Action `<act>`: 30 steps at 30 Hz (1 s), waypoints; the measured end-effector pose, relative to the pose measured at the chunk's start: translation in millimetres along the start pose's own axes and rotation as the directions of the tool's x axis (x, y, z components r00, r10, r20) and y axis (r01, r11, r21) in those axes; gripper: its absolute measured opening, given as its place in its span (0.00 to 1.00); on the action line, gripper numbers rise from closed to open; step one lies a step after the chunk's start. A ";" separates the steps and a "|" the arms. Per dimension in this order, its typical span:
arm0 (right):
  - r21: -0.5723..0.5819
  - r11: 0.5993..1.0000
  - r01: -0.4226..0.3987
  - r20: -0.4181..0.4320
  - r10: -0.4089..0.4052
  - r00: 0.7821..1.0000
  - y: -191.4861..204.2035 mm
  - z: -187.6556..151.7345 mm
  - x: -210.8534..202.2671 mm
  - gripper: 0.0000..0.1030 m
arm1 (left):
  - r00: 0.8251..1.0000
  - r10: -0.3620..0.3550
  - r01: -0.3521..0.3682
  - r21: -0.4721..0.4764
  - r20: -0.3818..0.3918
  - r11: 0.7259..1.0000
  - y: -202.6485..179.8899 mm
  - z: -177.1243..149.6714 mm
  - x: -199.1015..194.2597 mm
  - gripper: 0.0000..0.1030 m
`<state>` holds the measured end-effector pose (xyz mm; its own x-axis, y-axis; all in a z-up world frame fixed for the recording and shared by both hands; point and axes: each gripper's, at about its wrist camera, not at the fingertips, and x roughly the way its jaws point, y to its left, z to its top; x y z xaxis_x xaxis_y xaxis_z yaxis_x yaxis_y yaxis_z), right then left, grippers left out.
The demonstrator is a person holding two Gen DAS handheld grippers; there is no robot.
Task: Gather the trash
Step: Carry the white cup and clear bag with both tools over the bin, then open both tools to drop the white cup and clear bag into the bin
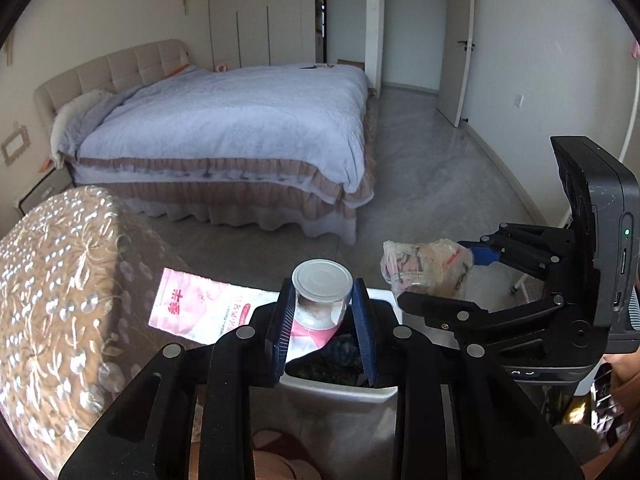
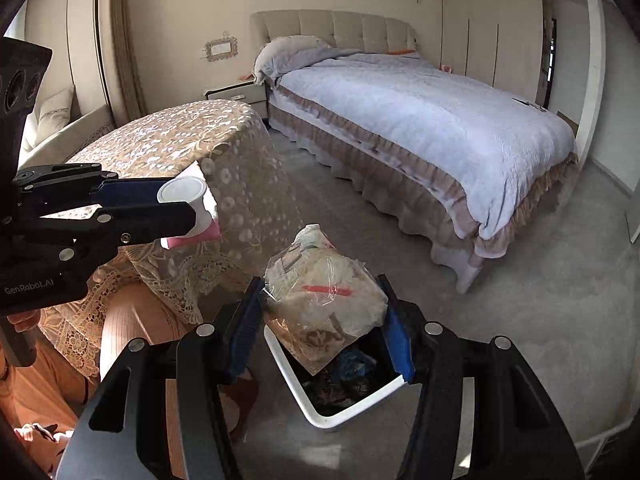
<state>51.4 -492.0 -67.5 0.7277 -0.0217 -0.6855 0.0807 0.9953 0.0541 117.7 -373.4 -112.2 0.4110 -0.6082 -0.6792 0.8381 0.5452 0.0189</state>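
My left gripper (image 1: 323, 312) is shut on a small clear plastic cup (image 1: 322, 294) with a pink label and a white sealed top, held above the white trash bin (image 1: 340, 394). A pink and white wrapper (image 1: 200, 306) hangs with it. My right gripper (image 2: 324, 320) is shut on a crumpled clear plastic bag (image 2: 324, 300) with a red mark, held over the bin (image 2: 344, 408), which holds dark trash. The left gripper with the cup (image 2: 186, 196) shows in the right wrist view; the right gripper's bag (image 1: 424, 266) shows in the left wrist view.
A round table with a lace cloth (image 2: 192, 140) stands left of the bin. A bed with a pale blue cover (image 1: 240, 128) lies beyond, with grey floor (image 2: 540, 300) between. A nightstand (image 2: 236, 94) and wardrobes (image 1: 260, 12) stand by the far walls.
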 end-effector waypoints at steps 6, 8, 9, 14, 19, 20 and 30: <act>0.031 0.999 0.022 -0.081 -0.019 0.997 -22.7 -27.7 32.6 0.55 | 0.991 -0.038 0.044 0.040 -0.131 0.998 -10.3 -6.4 70.7 0.28; 0.037 0.999 0.026 -0.111 -0.022 0.994 -28.7 -34.5 44.6 0.55 | 0.984 -0.041 0.051 0.057 -0.172 0.997 -13.2 -10.7 91.8 0.28; 0.041 0.999 0.025 -0.124 -0.020 0.992 -32.7 -38.3 49.9 0.55 | 0.981 -0.039 0.052 0.064 -0.192 0.997 -12.5 -12.0 102.5 0.28; 0.022 0.999 0.030 -0.224 -0.024 0.974 -50.9 -63.2 83.3 0.95 | 0.939 -0.076 0.098 0.051 -0.335 0.994 -10.3 -24.3 155.3 0.83; -0.032 0.995 0.094 -0.308 -0.099 0.946 -55.2 -84.3 99.4 0.95 | 0.923 -0.011 0.058 0.112 -0.384 0.992 -15.2 -40.5 178.4 0.95; -0.033 0.995 0.096 -0.313 -0.102 0.944 -55.8 -86.4 98.2 0.95 | 0.923 -0.018 0.064 0.106 -0.385 0.992 -15.3 -42.0 177.9 0.95; -0.012 0.993 0.114 -0.213 -0.114 0.970 -49.9 -72.2 70.0 0.95 | 0.969 0.023 -0.003 0.083 -0.247 0.997 -7.4 -23.4 125.2 0.95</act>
<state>49.2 -536.4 -170.6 0.5517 -0.1140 -0.8262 0.1552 0.9873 -0.0327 154.5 -440.1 -214.5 0.3287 -0.4337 -0.8390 0.8638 0.4973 0.0814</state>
